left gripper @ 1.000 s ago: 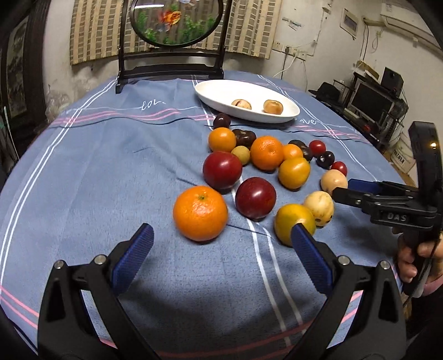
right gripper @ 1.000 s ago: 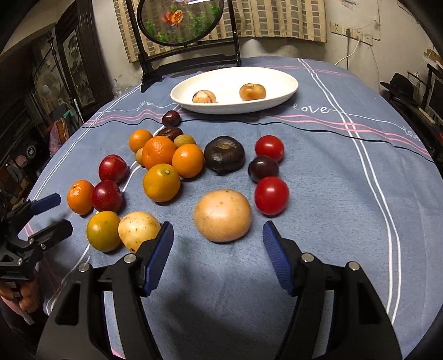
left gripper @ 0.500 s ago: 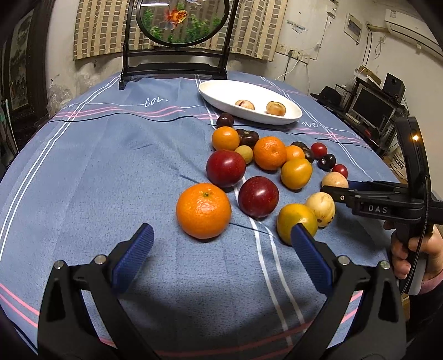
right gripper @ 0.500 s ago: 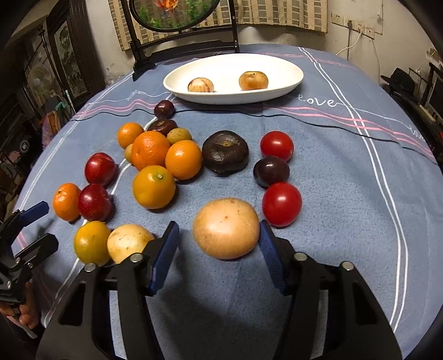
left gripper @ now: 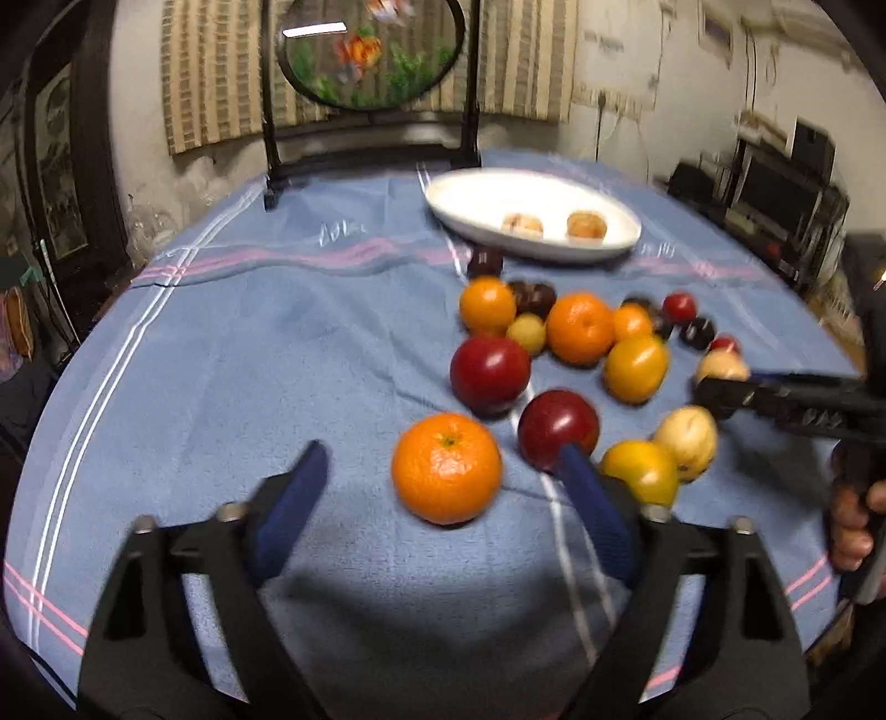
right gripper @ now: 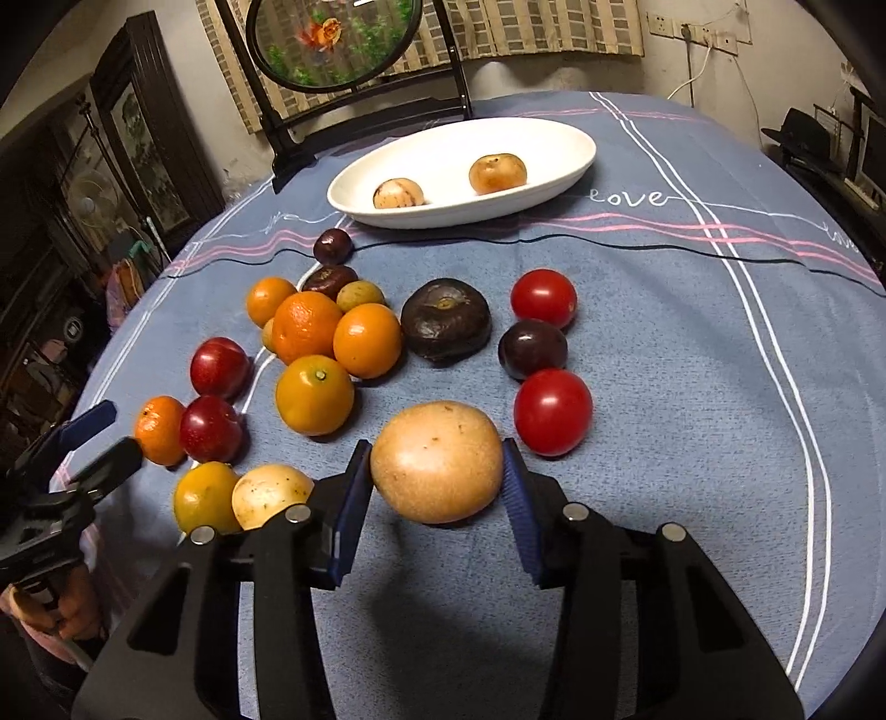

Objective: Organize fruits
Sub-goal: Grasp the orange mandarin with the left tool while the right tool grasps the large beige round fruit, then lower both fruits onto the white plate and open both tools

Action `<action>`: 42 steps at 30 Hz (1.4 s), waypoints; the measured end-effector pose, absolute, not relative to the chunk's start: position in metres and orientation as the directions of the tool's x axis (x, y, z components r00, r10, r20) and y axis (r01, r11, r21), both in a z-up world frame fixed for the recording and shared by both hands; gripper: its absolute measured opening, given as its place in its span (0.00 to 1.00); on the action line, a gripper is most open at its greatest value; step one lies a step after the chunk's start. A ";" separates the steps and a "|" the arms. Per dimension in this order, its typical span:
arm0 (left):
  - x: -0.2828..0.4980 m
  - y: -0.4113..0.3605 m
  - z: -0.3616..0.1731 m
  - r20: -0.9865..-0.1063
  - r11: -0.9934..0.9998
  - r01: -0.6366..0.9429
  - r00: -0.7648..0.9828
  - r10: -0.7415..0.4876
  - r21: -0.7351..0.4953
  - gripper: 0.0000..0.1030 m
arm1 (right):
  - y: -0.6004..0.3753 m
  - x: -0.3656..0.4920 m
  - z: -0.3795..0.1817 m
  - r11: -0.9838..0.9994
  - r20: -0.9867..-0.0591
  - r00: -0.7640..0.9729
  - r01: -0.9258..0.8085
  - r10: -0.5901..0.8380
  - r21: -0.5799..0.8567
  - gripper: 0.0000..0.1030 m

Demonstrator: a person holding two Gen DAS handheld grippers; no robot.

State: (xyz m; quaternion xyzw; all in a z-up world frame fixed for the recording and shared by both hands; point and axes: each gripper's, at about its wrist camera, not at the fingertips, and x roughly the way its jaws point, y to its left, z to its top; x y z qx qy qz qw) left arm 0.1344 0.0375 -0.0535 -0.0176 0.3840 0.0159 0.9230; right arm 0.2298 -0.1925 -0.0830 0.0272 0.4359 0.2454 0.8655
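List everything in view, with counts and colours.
plate: one, white, far side
tan fruits: two, in plate
mandarin: one, orange, near left
orange fruits: five, left cluster
red plums: two, left
red tomatoes: two, right
dark fruits: four, middle
small yellowish fruit: one, behind oranges
pale fruit: one, cream, near left
large tan fruit: one, nearest
tablecloth: one, blue, striped
fish picture: one, round, back
left tool: black, jaws just closing, open around mandarin
right tool: black, jaws just closing, pads on large tan fruit
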 end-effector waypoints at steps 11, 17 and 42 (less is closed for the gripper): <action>0.146 0.049 -0.065 -0.769 0.992 -0.045 0.636 -0.060 -0.115 0.46 | -0.196 0.232 -0.085 0.870 -0.736 0.484 -0.389 0.474 0.304 0.45; 0.149 0.047 -0.065 -0.769 0.993 -0.046 0.636 -0.056 -0.110 0.45 | -0.197 0.232 -0.085 0.868 -0.734 0.483 -0.389 0.478 0.309 0.45; 0.287 0.023 0.031 -0.638 0.992 0.059 0.761 -0.118 -0.113 0.44 | -0.164 0.317 0.001 0.859 -0.591 0.643 -0.474 0.487 0.193 0.45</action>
